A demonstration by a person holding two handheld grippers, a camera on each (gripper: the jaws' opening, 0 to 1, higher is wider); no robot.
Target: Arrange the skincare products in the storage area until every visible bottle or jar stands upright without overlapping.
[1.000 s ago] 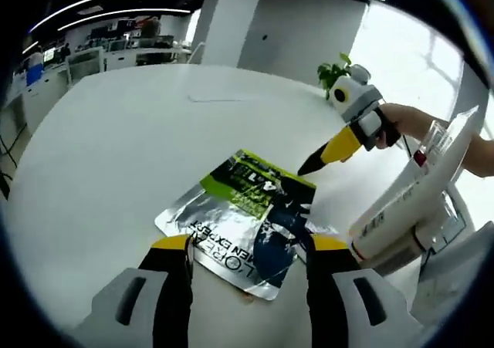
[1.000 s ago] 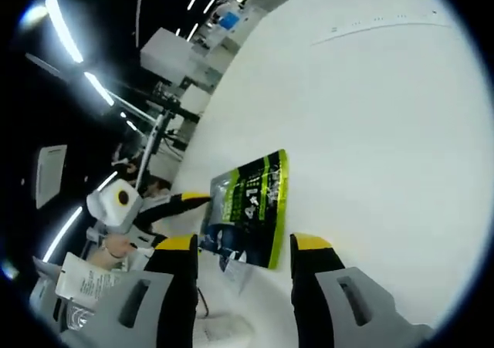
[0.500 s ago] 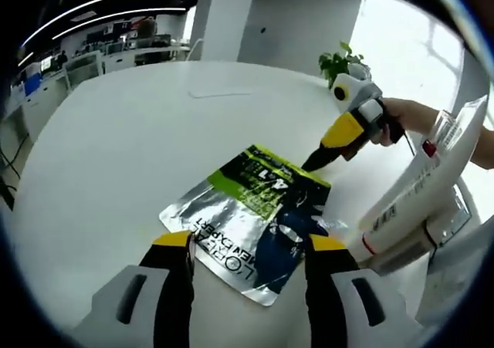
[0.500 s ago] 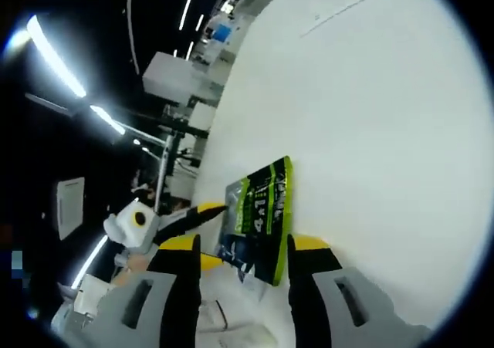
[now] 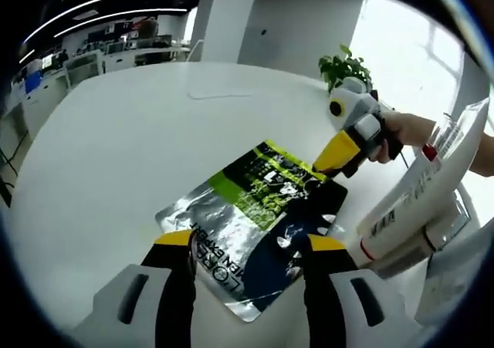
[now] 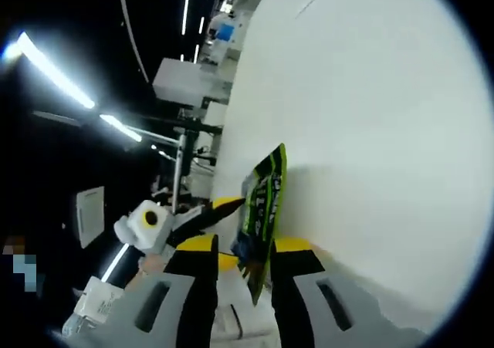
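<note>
Bright ceiling strip lights, glaring window at right, fisheye-warped edges, slight blur.

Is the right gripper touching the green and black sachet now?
Touching. In the right gripper view the right gripper has both jaws closed on the edge of the sachet; the left gripper view shows its tip on the sachet's corner.

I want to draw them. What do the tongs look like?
Each of the tongs has two grey jaws with black fronts and yellow tips. The right tongs taper to a black point and carry a white housing. The left tongs look alike.
</note>
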